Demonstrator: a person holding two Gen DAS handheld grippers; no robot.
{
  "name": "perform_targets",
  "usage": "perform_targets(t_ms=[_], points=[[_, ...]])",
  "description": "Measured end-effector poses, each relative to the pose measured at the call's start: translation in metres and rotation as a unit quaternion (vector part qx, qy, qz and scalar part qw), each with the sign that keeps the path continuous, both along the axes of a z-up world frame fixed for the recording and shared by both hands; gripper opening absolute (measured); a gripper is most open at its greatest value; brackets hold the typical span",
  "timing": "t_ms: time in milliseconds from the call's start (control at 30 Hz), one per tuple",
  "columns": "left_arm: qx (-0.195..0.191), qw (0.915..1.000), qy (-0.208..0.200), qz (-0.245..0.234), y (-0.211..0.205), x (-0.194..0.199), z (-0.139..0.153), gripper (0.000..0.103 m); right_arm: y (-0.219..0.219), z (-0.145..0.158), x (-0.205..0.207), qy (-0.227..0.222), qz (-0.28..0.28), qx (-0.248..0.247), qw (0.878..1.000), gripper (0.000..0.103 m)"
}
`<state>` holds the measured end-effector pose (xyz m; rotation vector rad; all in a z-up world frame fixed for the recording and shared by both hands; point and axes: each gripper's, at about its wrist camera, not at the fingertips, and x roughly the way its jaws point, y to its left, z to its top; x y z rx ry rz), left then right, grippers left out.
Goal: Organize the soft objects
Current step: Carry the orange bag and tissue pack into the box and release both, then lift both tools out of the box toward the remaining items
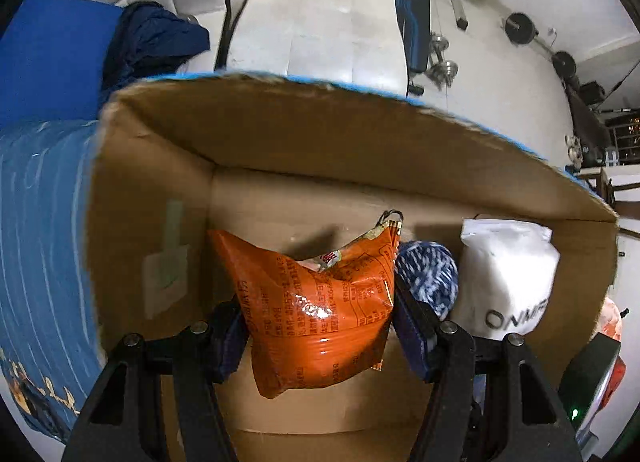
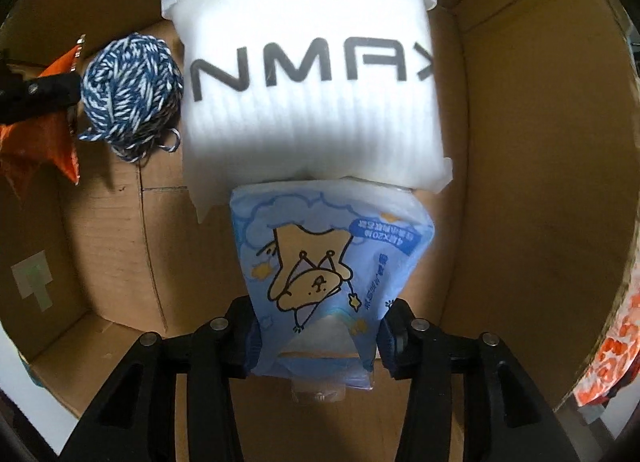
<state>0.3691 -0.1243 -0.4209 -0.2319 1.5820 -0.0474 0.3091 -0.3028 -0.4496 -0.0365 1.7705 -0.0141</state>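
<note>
My left gripper point(image 1: 320, 326) is shut on an orange snack bag point(image 1: 320, 302) and holds it inside a cardboard box point(image 1: 280, 129). A blue-and-white yarn ball point(image 1: 430, 278) and a white padded pouch point(image 1: 508, 274) lie in the box to its right. My right gripper point(image 2: 318, 332) is shut on a light blue tissue pack point(image 2: 324, 266) with a cartoon bear, held over the box floor point(image 2: 112, 246) just in front of the white pouch point(image 2: 312, 81). The yarn ball point(image 2: 130, 89) lies left of the pouch. The orange bag point(image 2: 36, 145) and a left gripper finger point(image 2: 36, 95) show at the left edge.
The box walls point(image 2: 540, 141) surround both grippers. A blue wrapped bundle point(image 1: 44, 242) and dark blue cloth point(image 1: 148, 41) lie left of the box. A white quilted surface point(image 1: 312, 13) and gym weights point(image 1: 520, 27) lie beyond. An orange patterned item point(image 2: 616, 350) sits outside the right wall.
</note>
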Motion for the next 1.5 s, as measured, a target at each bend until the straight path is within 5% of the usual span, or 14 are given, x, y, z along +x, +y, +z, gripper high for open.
perform_targets(t_ms=[500, 700, 800, 867, 1067, 1500], points=[[-0.006, 0.9995, 0.027, -0.015, -0.007, 0.010, -0.009, 0.068, -0.005, -0.016, 0.017, -0.001, -0.005, -0.013, 1.000, 0.071], [-0.023, 0.9992, 0.026, -0.020, -0.010, 0.008, 0.002, 0.087, -0.003, 0.005, 0.015, -0.024, 0.005, -0.020, 1.000, 0.073], [-0.009, 0.9997, 0.007, -0.021, -0.012, 0.004, 0.017, 0.091, -0.001, 0.021, 0.013, -0.043, 0.011, -0.021, 0.999, 0.074], [-0.012, 0.9997, -0.005, -0.021, -0.012, -0.001, 0.026, 0.103, 0.002, 0.031, 0.012, -0.056, 0.011, -0.019, 0.998, 0.087], [0.005, 0.9982, -0.051, -0.031, -0.016, -0.025, 0.058, 0.103, 0.002, 0.063, 0.005, -0.101, -0.001, -0.001, 0.995, 0.103], [0.023, 0.9875, -0.154, -0.022, -0.014, -0.111, 0.133, 0.103, -0.012, 0.134, -0.057, -0.196, 0.009, 0.021, 0.980, 0.103]])
